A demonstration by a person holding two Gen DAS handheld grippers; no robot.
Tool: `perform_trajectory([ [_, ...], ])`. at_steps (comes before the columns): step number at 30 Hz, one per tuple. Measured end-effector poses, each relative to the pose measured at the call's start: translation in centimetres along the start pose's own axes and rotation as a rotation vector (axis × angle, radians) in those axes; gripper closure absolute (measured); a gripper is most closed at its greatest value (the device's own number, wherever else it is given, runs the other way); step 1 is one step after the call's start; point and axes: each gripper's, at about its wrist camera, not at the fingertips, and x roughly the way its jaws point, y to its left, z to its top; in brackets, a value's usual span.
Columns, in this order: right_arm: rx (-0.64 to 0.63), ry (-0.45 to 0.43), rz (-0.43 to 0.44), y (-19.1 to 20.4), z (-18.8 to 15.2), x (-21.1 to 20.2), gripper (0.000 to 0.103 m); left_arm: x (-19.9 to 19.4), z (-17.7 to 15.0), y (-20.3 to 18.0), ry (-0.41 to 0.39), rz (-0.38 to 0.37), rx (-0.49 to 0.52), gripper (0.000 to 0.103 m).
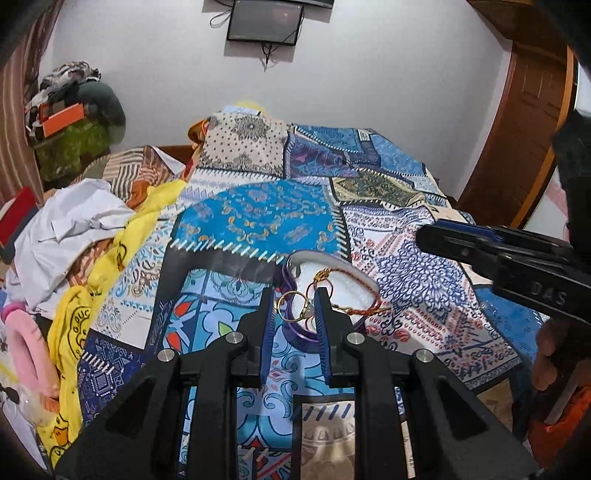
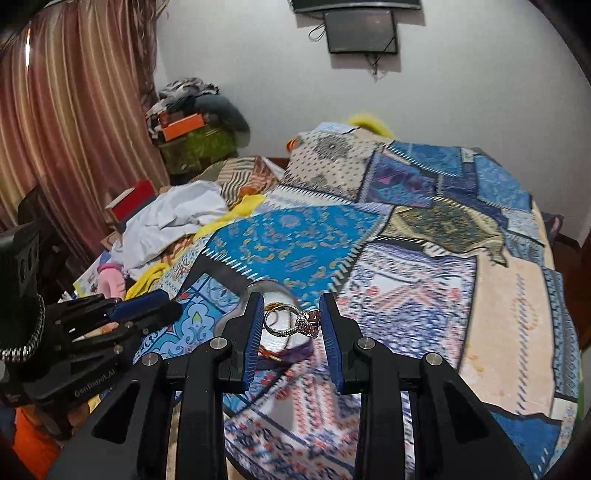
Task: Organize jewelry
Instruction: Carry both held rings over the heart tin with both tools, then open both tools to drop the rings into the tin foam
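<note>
My left gripper (image 1: 294, 294) is shut on a thin gold ring (image 1: 290, 307) with a small stone, held just above a round purple-walled box (image 1: 303, 336) with white lining. A red and gold thread bracelet (image 1: 364, 311) lies in that box. My right gripper (image 2: 291, 297) is shut on a silver ring (image 2: 280, 322) with a large pinkish stone cluster, over the same box (image 2: 295, 352). Each gripper shows in the other's view: the right gripper (image 1: 428, 236) comes in from the right, the left gripper (image 2: 166, 307) from the left. The box sits on a patchwork bedspread (image 1: 258, 218).
White, yellow and pink clothes (image 1: 74, 229) are heaped on the bed's left side, by a red box (image 2: 135, 197). Striped curtains (image 2: 74, 129) hang at the left and a wooden door (image 1: 528, 122) stands at the right. A dark screen (image 1: 264, 22) is on the wall.
</note>
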Motion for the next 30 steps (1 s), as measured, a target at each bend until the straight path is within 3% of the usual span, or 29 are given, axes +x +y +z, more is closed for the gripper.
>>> perform_trajectory([
  [12, 0.006, 0.155, 0.041, 1.1, -0.4, 5.7, 0.075, 2.8, -0.8, 0.8, 0.043, -0.041, -0.014, 0.083],
  [17, 0.024, 0.198, 0.051, 1.0, -0.7, 6.3, 0.075, 3.3, -0.6, 0.4, 0.048, -0.047, 0.0, 0.083],
  [23, 0.025, 0.141, 0.015, 0.5, -0.4, 4.3, 0.068, 3.3, 0.0, -0.2, 0.038, -0.047, 0.011, 0.083],
  [30, 0.047, 0.056, -0.053, -1.8, -0.7, -0.1, 0.068, 3.6, 1.0, -1.3, 0.027, -0.051, 0.031, 0.083],
])
